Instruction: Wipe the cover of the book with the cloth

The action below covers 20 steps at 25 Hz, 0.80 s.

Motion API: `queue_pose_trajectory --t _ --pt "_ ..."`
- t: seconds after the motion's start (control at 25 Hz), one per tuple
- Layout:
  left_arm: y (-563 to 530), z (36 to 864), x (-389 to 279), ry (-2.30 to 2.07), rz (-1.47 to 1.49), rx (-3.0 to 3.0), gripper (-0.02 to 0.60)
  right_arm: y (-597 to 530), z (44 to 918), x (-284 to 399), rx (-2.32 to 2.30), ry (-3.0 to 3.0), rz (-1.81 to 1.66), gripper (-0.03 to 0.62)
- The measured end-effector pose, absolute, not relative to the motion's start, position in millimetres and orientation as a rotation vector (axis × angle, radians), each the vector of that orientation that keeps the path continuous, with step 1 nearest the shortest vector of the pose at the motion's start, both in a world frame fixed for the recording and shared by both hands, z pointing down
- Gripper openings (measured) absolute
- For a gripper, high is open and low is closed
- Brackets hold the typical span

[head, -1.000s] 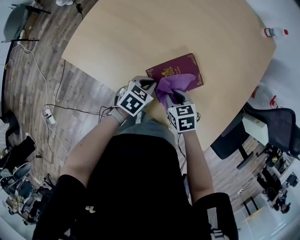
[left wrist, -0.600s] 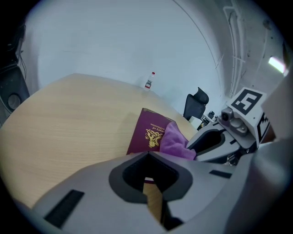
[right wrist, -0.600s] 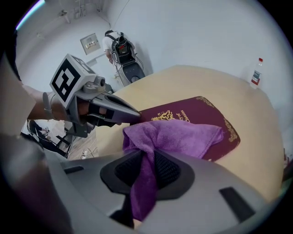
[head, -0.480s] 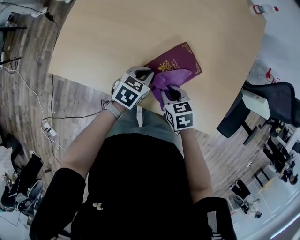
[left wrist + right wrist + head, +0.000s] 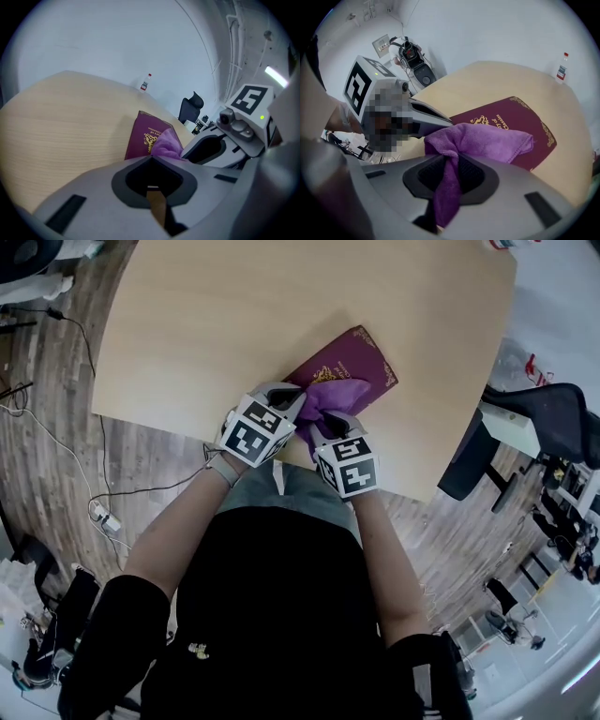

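The book, maroon with gold print on its cover, lies askew close to the near edge of the table. We see only its far part. The purple cloth is heaped over the near half and hides the cover there, and the two grippers block the near corner from the head view. One end of the cloth rests on the cover. The other end runs back as a bunched strand into the right gripper, whose jaws are clamped tight on it. The left gripper sits just left of the cloth, at the book's near-left edge. Its jaws are closed together with nothing between them. We cannot tell whether its tip touches the cover, because its own body hides that spot. Far across the table stands a small bottle, cut off at the top edge of the head view.
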<state>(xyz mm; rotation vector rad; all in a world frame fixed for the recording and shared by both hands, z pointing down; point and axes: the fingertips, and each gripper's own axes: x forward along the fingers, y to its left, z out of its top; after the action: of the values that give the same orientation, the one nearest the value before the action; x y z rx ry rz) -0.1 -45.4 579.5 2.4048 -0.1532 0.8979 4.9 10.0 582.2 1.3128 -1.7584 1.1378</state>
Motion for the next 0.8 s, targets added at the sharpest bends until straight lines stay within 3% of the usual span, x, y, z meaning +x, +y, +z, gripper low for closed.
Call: queue_pose_trajectory --t 0.24,0.8 --pt "-76.5 579.9 -24.3 -0.246 0.777 2.355 0.018 -0.2 582.9 4.5 1.301 -1.753 1.141 0.091" --pt "-63.4 599.2 -46.4 -0.249 0.839 2.26 0.018 -48.2 581.0 -9.1 1.231 -1.807 1.104 0.091"
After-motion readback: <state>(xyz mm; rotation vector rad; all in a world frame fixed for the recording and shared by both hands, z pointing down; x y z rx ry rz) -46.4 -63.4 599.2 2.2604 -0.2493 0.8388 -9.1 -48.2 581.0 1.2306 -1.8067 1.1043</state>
